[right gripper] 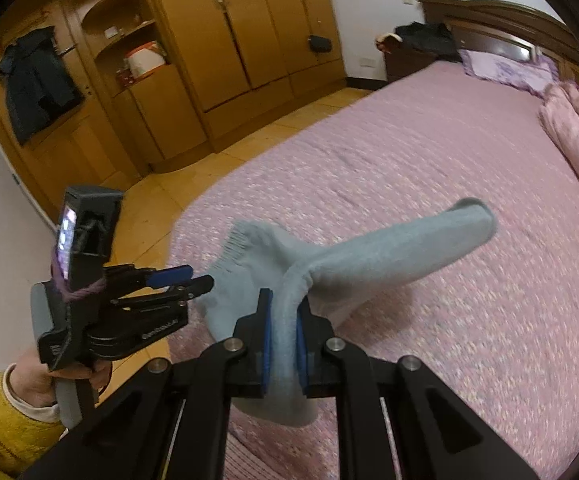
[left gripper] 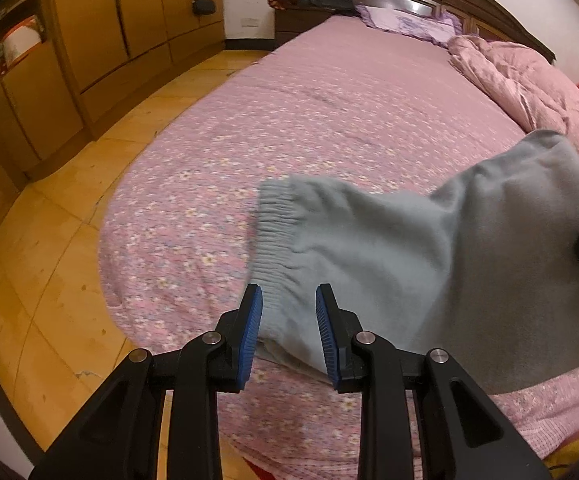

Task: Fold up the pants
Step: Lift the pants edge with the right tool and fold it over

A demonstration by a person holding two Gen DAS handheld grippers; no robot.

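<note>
Small grey-blue pants (left gripper: 409, 256) hang in the air above the pink bed (left gripper: 289, 120). My left gripper (left gripper: 288, 300) is open, its blue pads on either side of the ribbed waistband edge (left gripper: 273, 232) without pinching it. My right gripper (right gripper: 283, 312) is shut on a bunched fold of the pants (right gripper: 349, 256) and holds them up; one leg (right gripper: 449, 224) sticks out to the right. The left gripper (right gripper: 193, 278) also shows in the right wrist view, at the left edge of the cloth, held by a hand in a yellow sleeve.
A pink flowered bedspread (right gripper: 449, 152) covers the bed. A bunched pink quilt (left gripper: 529, 80) and purple pillow (left gripper: 409, 20) lie at the headboard end. Wooden wardrobes (right gripper: 229, 40) and tiled floor (left gripper: 49, 220) are to the left.
</note>
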